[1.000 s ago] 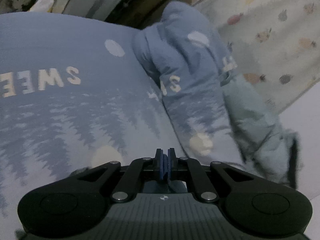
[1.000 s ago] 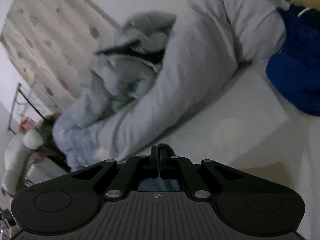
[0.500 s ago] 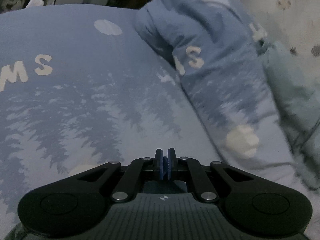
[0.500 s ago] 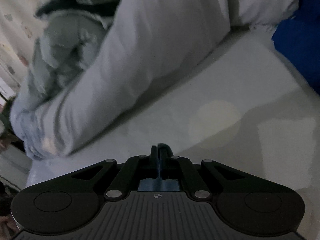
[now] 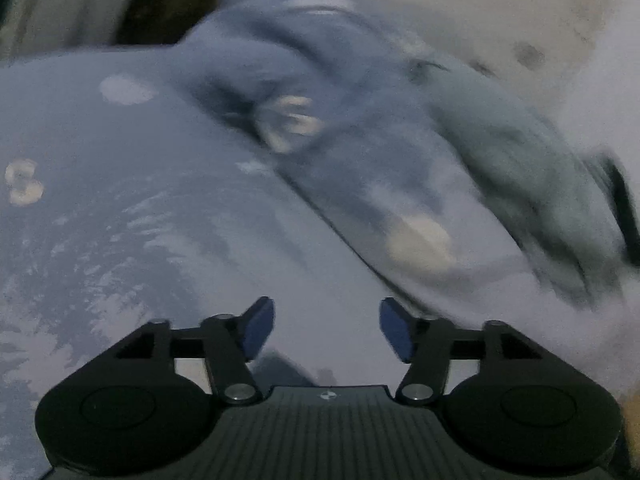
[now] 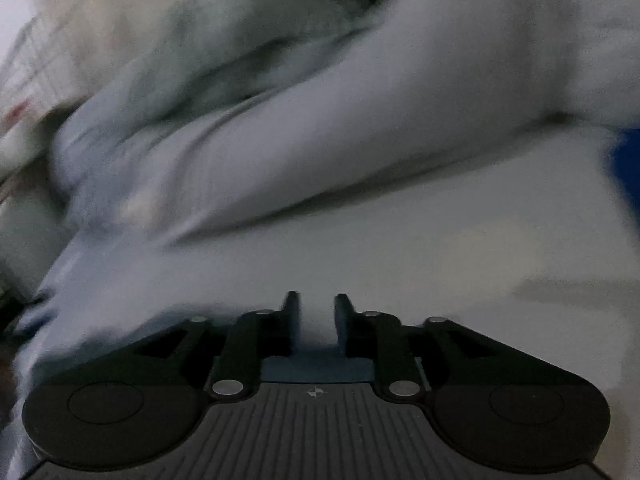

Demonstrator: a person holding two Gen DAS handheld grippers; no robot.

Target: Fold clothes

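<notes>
A blue garment [image 5: 132, 216] printed with trees, pale dots and white letters lies spread under my left gripper [image 5: 327, 326], whose jaws are opening wide with nothing pinched between them. A folded-over part of that garment [image 5: 360, 184] rises to the right, with a grey-green garment [image 5: 516, 152] beside it. In the right wrist view, my right gripper [image 6: 316, 316] hovers over pale flat cloth [image 6: 400, 248]; its jaws are opening, a narrow gap shows, and no cloth is between them. A thick pale grey roll of fabric [image 6: 360, 128] lies ahead. Both views are motion-blurred.
A cream sheet with small animal prints [image 5: 500, 12] covers the far right in the left wrist view. Dark furniture [image 5: 148, 12] sits beyond the blue garment. A deep blue item [image 6: 630, 168] shows at the right edge of the right wrist view.
Both grippers were shut and now stand apart, the left much wider. The left gripper dropped closer to the blue garment. The right gripper swept in toward the pale fabric roll.
</notes>
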